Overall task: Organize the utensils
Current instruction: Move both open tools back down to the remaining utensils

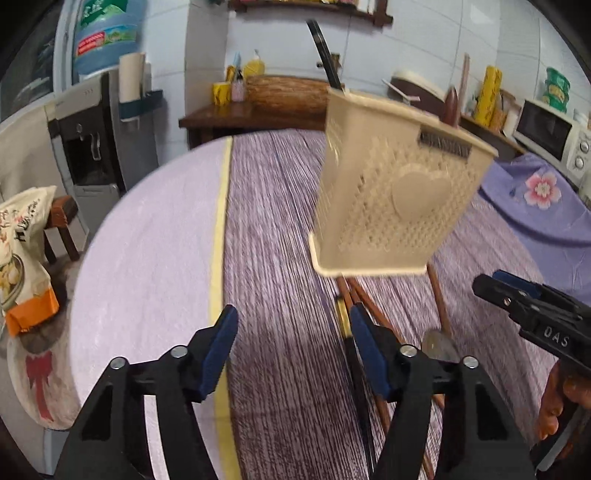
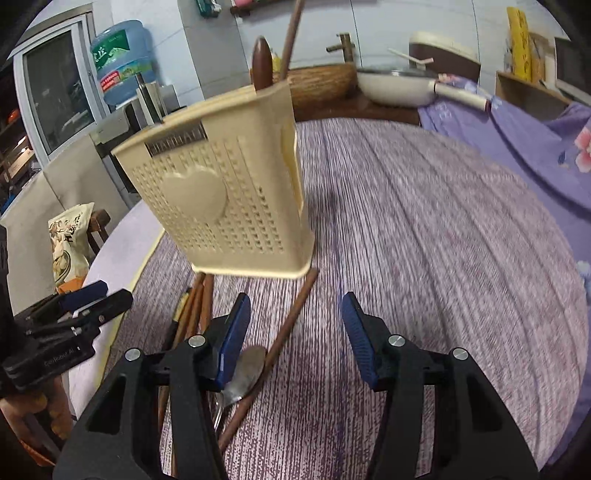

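A beige perforated utensil holder (image 2: 229,195) with a heart on its front stands on the purple striped cloth of the bench (image 2: 424,240), already carrying a dark brown wooden handle (image 2: 261,62) and a thinner stick (image 2: 291,33) at its back corner, with a black handle (image 1: 325,51) also rising from it in the left view. In front of its base lie the loose pieces: a bundle of brown chopsticks (image 2: 197,306), one single chopstick (image 2: 291,325) lying aslant, and a metal spoon (image 2: 245,369) partly under the finger of the right gripper (image 2: 295,332). That gripper's jaws are spread wide and hold nothing, hovering just above the spoon and the slanted chopstick. The left gripper (image 1: 291,343) is equally wide and empty, over the cloth beside the chopstick bundle. The likely trouble is the thin, low-lying ware: a chopstick may roll or slip out as the pads close, or the fingers may catch the cloth and drag it. The holder looks light and sits very near, so a careless reach could knock it over and spill what it holds.
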Motion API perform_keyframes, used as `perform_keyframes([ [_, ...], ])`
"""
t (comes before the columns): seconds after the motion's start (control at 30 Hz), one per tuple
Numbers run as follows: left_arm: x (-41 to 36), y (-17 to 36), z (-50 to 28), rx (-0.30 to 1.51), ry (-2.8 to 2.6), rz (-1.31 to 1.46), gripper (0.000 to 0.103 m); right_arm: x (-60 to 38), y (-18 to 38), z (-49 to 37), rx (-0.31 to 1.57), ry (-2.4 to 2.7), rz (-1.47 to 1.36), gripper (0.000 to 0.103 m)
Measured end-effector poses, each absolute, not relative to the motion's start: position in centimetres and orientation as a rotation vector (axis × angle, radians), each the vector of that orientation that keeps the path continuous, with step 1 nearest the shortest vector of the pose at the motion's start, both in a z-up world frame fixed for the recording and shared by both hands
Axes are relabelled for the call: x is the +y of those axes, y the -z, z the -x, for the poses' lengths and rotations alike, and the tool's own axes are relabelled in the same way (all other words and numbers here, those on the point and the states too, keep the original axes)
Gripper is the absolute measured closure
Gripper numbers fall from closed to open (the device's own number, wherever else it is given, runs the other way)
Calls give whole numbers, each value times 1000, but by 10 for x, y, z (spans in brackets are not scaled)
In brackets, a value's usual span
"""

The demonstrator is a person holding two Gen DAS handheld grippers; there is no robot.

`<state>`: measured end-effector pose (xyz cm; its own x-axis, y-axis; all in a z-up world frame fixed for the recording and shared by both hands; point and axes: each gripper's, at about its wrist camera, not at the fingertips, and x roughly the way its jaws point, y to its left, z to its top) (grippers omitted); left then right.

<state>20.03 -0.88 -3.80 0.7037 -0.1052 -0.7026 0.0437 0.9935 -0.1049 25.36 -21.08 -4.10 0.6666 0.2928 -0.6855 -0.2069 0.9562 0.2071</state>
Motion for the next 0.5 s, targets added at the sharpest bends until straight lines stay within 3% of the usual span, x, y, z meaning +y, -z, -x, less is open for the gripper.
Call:
perform_keyframes([
  [0.2,-20,55,-192,840,140,67,56,-212,55,-252,826,-283,-136,55],
  [0.5,-33,70,-185,894,180,39,62,-212,59,-249,842,-282,-144,55],
])
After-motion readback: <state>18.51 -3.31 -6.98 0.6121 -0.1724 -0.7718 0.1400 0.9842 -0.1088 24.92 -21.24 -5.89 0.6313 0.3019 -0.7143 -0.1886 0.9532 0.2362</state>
